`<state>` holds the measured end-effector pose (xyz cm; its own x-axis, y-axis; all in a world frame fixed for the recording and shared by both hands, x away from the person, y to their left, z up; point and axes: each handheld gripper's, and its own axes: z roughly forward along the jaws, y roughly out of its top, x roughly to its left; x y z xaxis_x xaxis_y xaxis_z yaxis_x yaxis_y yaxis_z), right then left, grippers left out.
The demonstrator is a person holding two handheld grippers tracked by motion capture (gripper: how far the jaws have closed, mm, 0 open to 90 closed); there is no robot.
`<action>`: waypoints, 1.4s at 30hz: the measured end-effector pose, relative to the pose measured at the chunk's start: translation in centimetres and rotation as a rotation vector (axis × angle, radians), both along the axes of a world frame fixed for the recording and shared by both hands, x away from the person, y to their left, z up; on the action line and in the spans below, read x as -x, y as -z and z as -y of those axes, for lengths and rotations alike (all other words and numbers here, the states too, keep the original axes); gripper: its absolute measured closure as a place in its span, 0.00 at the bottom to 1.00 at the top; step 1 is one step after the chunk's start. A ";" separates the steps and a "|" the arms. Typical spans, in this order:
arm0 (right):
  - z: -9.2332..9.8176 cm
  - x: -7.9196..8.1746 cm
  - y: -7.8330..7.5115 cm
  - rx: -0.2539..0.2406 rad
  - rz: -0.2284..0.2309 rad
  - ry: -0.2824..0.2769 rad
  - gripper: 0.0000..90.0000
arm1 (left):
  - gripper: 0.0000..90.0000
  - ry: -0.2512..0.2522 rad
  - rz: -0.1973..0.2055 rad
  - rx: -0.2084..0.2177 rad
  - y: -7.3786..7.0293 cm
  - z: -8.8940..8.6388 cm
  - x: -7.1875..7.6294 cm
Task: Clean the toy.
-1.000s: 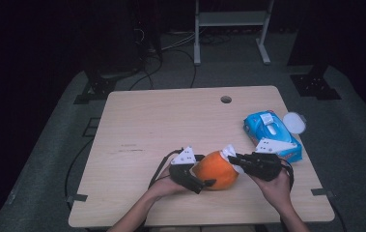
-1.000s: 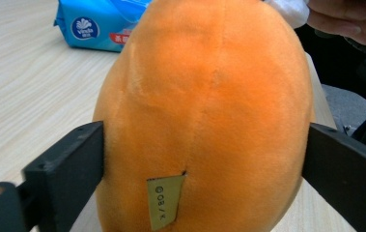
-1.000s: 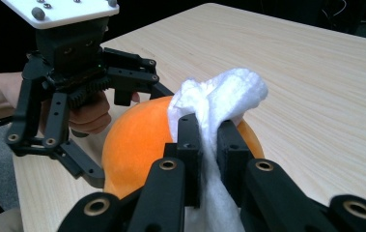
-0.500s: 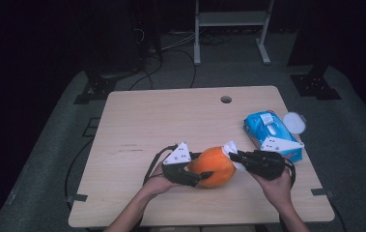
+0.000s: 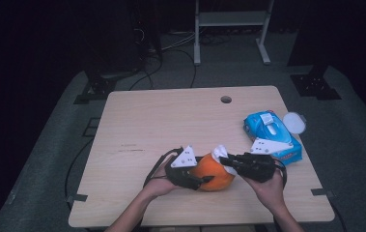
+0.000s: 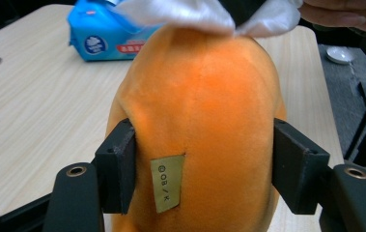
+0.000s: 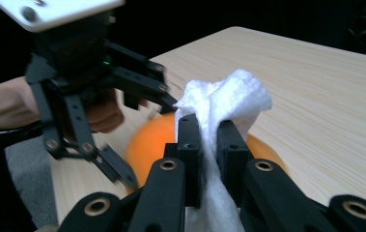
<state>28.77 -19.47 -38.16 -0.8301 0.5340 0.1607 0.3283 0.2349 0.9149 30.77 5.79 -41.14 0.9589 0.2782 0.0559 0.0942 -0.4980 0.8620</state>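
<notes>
Near the desk's front edge: left gripper [image 6: 197,164] clamped on orange plush toy [image 6: 200,111]. Right gripper [image 7: 208,140] pinches white wipe [image 7: 229,99] against the toy's top end, long axis running away from the left jaws.

Plush toy [image 5: 213,173] between left tool [image 5: 197,180] and right tool [image 5: 225,161]; wipes pack [image 5: 271,136] behind, rightward.

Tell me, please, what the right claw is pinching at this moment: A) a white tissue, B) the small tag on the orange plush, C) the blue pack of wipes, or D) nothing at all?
A: in the right gripper view the right claw has its jaws closed on the white tissue, which rests on top of the orange plush held by the left claw.
</notes>
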 end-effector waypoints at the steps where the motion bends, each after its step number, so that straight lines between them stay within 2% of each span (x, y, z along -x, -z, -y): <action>1: -0.3 0.1 0.0 0.010 0.004 -0.007 0.91 | 0.38 0.004 -0.001 -0.010 0.1 0.3 0.2; 5: -1.0 0.3 0.1 0.044 0.017 -0.018 0.91 | 0.38 0.005 0.001 -0.020 0.1 0.1 0.2; 7: -0.6 0.0 0.4 0.048 0.000 -0.010 0.91 | 0.37 0.006 0.001 -0.014 0.3 0.1 0.0; 10: -0.2 -0.5 1.0 0.064 -0.025 0.004 0.91 | 0.25 0.005 -0.008 -0.008 0.8 0.3 -0.2; 11: -0.2 -0.5 1.0 0.064 -0.025 0.004 0.91 | 0.25 0.001 -0.017 0.010 1.0 0.3 -0.4; 12: 0.2 -0.7 1.3 0.069 -0.038 0.017 0.91 | 0.18 0.001 -0.028 0.036 1.2 0.2 -0.7; 13: 0.4 -0.8 1.4 0.069 -0.041 0.021 0.91 | 0.15 -0.005 -0.045 0.059 1.3 -0.1 -1.0; 16: 1.1 -1.1 1.6 0.068 -0.054 0.041 0.91 | 0.10 -0.015 -0.067 0.071 1.6 -0.4 -1.4; 19: 1.8 -1.3 1.9 0.061 -0.073 0.055 0.91 | 0.09 -0.014 -0.115 0.079 2.5 -0.6 -2.0; 20: 2.2 -1.5 2.0 0.062 -0.084 0.066 0.91 | 0.09 -0.005 -0.121 0.062 3.0 -0.5 -2.0; 23: 2.8 -1.8 2.2 0.061 -0.097 0.081 0.91 | 0.14 0.015 -0.114 0.063 3.1 -0.4 -1.9; 24: 3.2 -1.9 2.4 0.052 -0.119 0.089 0.91 | 0.14 0.022 -0.116 0.074 3.1 -0.4 -1.8; 27: 3.6 -2.1 2.6 0.033 -0.137 0.086 0.91 | 0.13 0.009 -0.126 0.083 3.4 -0.2 -2.0; 31: 3.1 -1.8 2.3 0.041 -0.118 0.077 0.91 | 0.09 0.003 -0.133 0.084 3.9 0.1 -2.0; 32: 2.9 -1.7 2.1 0.042 -0.112 0.070 0.91 | 0.12 0.006 -0.117 0.083 3.9 0.1 -1.9; 36: 2.1 -1.3 1.7 0.037 -0.089 0.044 0.91 | 0.20 0.002 -0.098 0.080 3.7 0.2 -1.6; 38: 0.7 -0.9 1.4 0.049 -0.068 0.015 0.91 | 0.21 0.003 -0.081 0.069 3.6 0.4 -1.3; 42: -0.6 -0.4 1.1 0.061 -0.048 -0.018 0.91 | 0.23 0.003 -0.062 0.057 3.6 0.6 -1.1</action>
<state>29.17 -18.84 -39.29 -0.8316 0.5291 0.1687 0.3671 0.2957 0.8819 31.86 5.17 -44.72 0.9610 0.2760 -0.0191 0.1463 -0.4485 0.8817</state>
